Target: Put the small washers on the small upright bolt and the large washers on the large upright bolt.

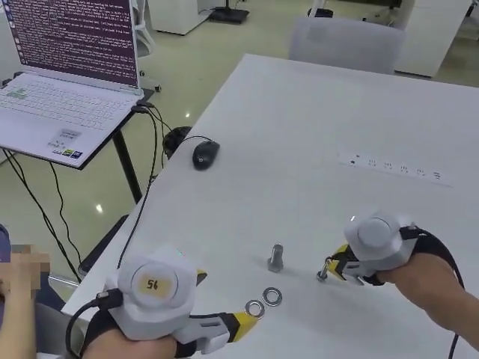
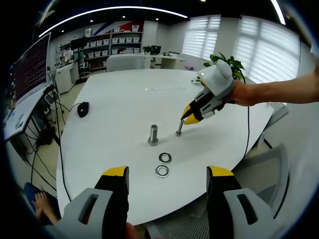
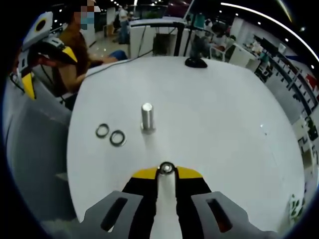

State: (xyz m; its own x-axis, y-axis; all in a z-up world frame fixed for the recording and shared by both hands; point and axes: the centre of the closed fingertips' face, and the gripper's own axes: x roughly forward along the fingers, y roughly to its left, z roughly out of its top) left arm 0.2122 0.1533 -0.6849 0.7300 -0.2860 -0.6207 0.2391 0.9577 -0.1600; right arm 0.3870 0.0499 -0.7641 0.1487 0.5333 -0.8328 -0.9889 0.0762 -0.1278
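The large upright bolt [image 1: 275,257] stands at the table's near middle, with two large washers [image 1: 272,296] [image 1: 254,308] flat in front of it. To its right stands the small bolt [image 1: 322,274]. My right gripper [image 1: 334,268] is at that bolt's top, shut on a small ring-shaped piece [image 3: 166,168] that looks like a small washer. My left gripper [image 1: 245,320] hovers just short of the two washers [image 2: 165,158] [image 2: 162,171], open and with nothing between its jaws [image 2: 168,174]. In the left gripper view, the right gripper [image 2: 185,118] touches the small bolt [image 2: 179,128] beside the large bolt [image 2: 153,135].
A black mouse [image 1: 205,154] lies at the table's left edge, its cable running off the side. A white power strip [image 1: 393,166] lies far right. An open laptop [image 1: 52,112] sits on a stand left of the table. A grey chair [image 1: 344,41] stands behind.
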